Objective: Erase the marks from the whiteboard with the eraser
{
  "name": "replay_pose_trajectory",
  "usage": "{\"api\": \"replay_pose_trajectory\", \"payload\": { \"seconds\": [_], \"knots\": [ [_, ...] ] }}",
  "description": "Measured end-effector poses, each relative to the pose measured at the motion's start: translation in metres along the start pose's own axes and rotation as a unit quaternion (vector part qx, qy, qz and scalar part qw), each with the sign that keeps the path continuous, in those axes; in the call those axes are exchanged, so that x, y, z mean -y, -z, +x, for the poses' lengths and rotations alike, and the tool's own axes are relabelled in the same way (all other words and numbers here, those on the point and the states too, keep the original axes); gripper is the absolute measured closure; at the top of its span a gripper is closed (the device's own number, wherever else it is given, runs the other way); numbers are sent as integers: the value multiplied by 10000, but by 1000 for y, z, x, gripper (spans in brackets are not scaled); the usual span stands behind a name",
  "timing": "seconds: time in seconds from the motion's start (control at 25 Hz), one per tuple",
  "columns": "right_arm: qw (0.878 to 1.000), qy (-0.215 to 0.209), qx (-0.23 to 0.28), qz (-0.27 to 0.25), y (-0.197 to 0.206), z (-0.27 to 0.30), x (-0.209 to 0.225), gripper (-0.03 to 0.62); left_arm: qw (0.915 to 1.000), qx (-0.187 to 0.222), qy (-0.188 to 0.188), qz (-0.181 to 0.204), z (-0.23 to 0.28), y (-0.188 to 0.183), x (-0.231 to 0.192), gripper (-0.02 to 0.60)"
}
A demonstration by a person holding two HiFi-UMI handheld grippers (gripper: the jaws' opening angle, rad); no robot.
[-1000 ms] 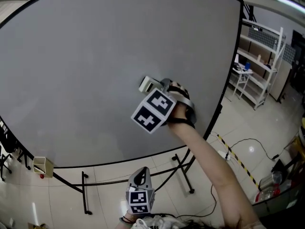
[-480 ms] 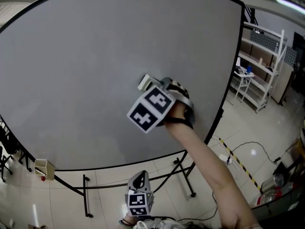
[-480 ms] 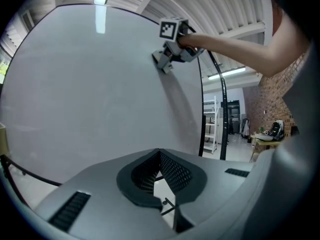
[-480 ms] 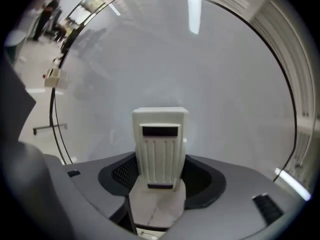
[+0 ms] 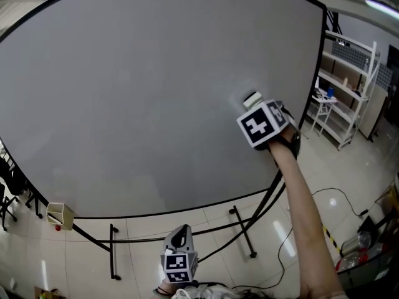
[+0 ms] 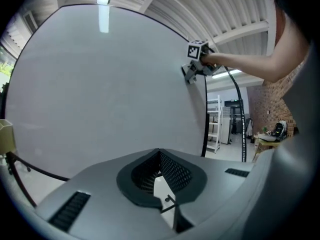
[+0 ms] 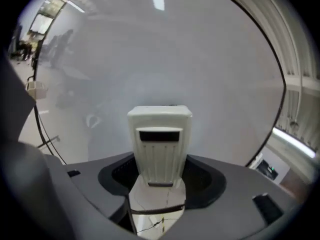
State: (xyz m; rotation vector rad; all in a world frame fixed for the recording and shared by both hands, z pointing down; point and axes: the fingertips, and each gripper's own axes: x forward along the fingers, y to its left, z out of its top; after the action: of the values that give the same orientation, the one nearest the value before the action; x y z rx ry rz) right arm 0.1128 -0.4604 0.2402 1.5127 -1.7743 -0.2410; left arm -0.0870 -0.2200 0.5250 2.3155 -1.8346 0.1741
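A big whiteboard (image 5: 124, 92) fills the head view, and no dark marks show on it. In the right gripper view a faint grey smudge (image 7: 92, 120) lies on the board, left of the eraser. My right gripper (image 5: 255, 106) is shut on a white eraser (image 5: 252, 98), pressed to the board near its right edge. The eraser (image 7: 160, 144) stands upright between the jaws of the right gripper (image 7: 159, 184). My left gripper (image 5: 179, 234) hangs low below the board, away from it. Seen in its own view, this left gripper (image 6: 162, 184) is shut with nothing in it.
White shelves (image 5: 349, 86) and a small cart (image 5: 318, 104) stand right of the board. The board's black stand legs (image 5: 240, 229) reach onto the tiled floor. A small box (image 5: 56, 215) hangs at the lower left. Cables (image 5: 330, 195) lie on the floor at right.
My right gripper has swept the eraser right and slightly up, from the board's middle to near its right edge. The left gripper has stayed low.
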Motion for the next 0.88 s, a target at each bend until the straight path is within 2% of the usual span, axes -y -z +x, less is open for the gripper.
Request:
{"api": "replay_pose_trajectory", "payload": {
  "seconds": [0.08, 0.16, 0.24, 0.28, 0.36, 0.48, 0.56, 0.6, 0.68, 0.76, 0.88],
  "knots": [
    [9962, 60, 337, -801, -42, -19, -50, 327, 10000, 13, -41, -3, 5, -2, -3, 580],
    [9855, 44, 668, -1560, -81, -38, -102, 327, 10000, 78, 1, 2, 10, -8, 1, 580],
    [9788, -86, 883, -1847, -98, -45, -128, 327, 9998, 111, 122, -65, 14, -11, 10, 580],
    [9801, -277, 971, -1708, -97, -44, -127, 327, 9997, 106, 188, -127, 14, -11, 15, 580],
    [9871, -629, 1065, -1020, -84, -42, -95, 324, 9994, 53, 274, -224, 12, -6, 22, 580],
    [9959, -299, 855, -38, -48, -28, -9, 324, 9995, -20, 184, -237, 5, 1, 15, 580],
    [9976, -217, 495, 439, -15, -11, 16, 326, 9996, -7, 29, -267, 1, 1, 3, 580],
    [9972, -280, 325, 611, -3, -5, 14, 324, 9996, -8, -55, -287, -1, 1, -4, 580],
    [9977, -390, 192, 526, -3, -3, -13, 325, 9994, -26, -173, -302, -2, 2, -16, 580],
    [9984, -449, 339, -72, -34, -15, -61, 326, 9993, -16, -183, -314, 2, 1, -17, 580],
    [9924, -202, 513, -1104, -72, -30, -111, 327, 9994, 48, -29, -342, 13, -5, 1, 580]
  ]
}}
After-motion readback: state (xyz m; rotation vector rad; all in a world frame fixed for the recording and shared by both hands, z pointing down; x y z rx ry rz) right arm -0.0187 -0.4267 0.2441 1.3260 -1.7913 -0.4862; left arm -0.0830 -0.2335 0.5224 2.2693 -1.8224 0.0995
